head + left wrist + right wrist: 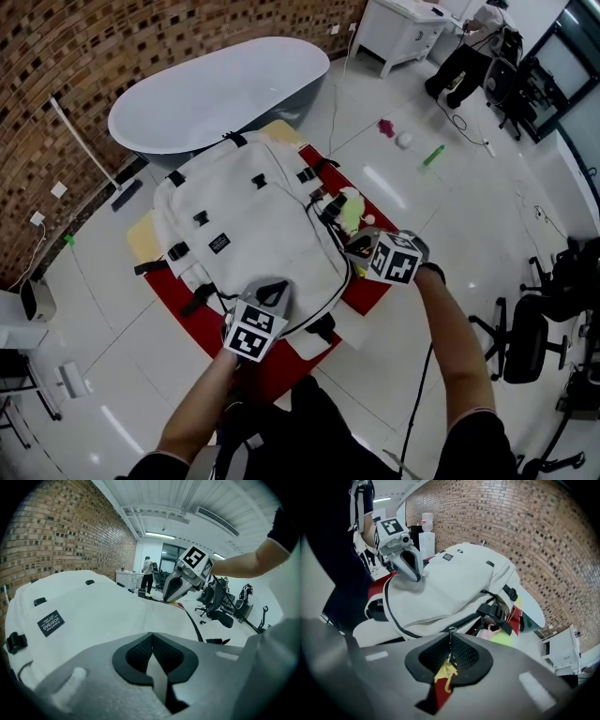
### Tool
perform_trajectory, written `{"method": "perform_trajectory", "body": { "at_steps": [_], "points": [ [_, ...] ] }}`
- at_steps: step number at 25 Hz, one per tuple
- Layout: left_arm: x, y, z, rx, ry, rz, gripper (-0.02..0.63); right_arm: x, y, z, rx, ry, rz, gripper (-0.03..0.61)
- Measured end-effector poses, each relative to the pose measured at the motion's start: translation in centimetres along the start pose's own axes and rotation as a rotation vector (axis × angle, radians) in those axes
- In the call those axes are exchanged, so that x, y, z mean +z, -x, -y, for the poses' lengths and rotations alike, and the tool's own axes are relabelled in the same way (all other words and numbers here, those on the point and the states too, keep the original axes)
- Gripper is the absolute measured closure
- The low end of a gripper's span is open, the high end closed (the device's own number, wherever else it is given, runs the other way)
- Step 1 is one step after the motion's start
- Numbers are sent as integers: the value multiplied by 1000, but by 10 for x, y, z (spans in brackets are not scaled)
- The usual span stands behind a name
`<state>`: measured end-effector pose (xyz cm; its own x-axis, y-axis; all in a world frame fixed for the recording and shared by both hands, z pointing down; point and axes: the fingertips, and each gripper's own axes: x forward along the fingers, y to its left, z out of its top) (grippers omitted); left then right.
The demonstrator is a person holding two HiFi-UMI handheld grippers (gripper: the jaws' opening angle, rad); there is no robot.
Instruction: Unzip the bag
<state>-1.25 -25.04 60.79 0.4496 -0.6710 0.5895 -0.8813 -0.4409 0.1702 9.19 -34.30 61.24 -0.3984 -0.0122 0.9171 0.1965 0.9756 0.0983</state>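
A white backpack (253, 216) (93, 611) (454, 578) lies flat on a red mat (281, 366). Its black zipper track (330, 267) (391, 613) runs round the near right edge. The far right part gapes open, and yellow-green things (350, 211) show inside. My left gripper (272, 292) (152, 657) (412, 573) rests on the bag's near end, shut on a pinch of its white fabric. My right gripper (359, 246) (450, 657) (171, 592) points down at the bag's right edge. It is shut on the metal zipper pull (450, 641), which carries a yellow tag (446, 673).
A grey-and-white bathtub (216, 94) stands beyond the bag against the brick wall (112, 47). Small toys (403, 139) lie on the tiled floor. Black office chairs (530, 342) stand at the right. A person (469, 56) stands far back beside a white cabinet (403, 28).
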Motion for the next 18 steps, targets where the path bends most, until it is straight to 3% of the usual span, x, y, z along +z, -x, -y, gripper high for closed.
{"method": "perform_trajectory", "body": {
  "at_steps": [13,18],
  "points": [
    [0,-2,28,-92,-49,-11,611,-14,18,-49,-110,-153,-70,560],
    [7,0,40,-127,-70,2,611,-11,29,-74,-82,-361,7,560]
  ]
}}
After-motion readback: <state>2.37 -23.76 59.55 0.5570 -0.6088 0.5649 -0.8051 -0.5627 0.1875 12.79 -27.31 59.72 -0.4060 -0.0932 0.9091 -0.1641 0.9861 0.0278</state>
